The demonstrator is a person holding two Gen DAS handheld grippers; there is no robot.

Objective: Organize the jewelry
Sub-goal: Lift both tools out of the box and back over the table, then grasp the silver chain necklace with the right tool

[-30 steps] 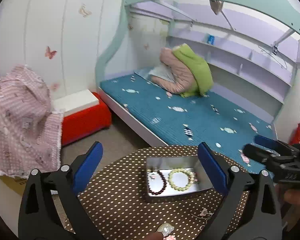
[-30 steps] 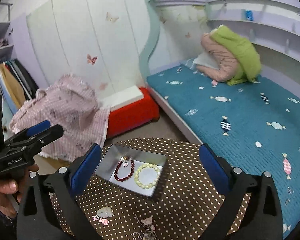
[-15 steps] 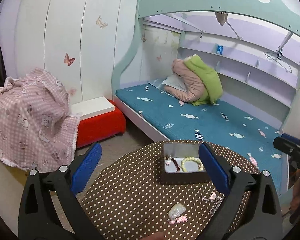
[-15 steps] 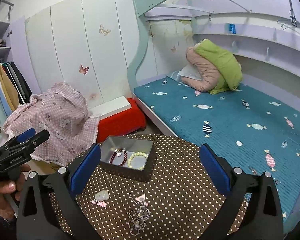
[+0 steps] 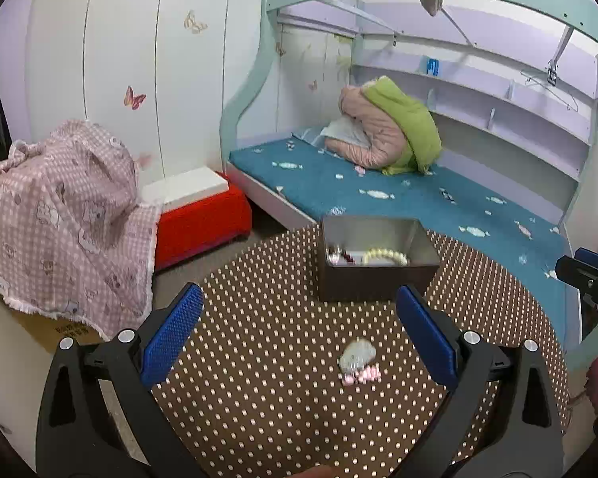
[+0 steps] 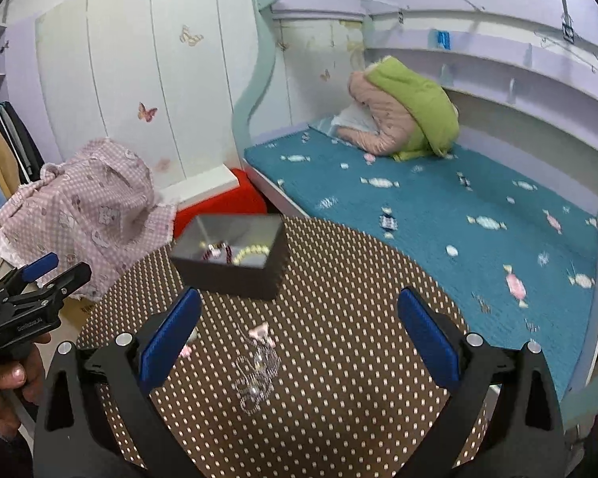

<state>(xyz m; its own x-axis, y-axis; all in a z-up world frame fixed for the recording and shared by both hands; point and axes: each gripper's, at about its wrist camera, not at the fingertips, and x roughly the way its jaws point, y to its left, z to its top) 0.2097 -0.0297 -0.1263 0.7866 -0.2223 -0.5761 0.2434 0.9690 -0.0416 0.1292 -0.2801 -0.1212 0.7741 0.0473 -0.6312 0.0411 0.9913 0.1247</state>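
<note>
The grey metal box stood toward the far side of the round brown white-dotted bench, and its near wall hid most of what lay inside: only part of a pale green bead bracelet and a sliver of a dark red bead bracelet showed above the rim. In the right wrist view the box and a silvery chain tangle on the cloth were blurred, the tangle's make-up unclear. A pale stone pendant with pink beads lay loose on the bench between the box and the left claw, whose blue pads stood wide apart, gripping nothing. The right claw gaped equally wide and empty. A pink checked cloth, a red stool and a teal bed stood behind.
</note>
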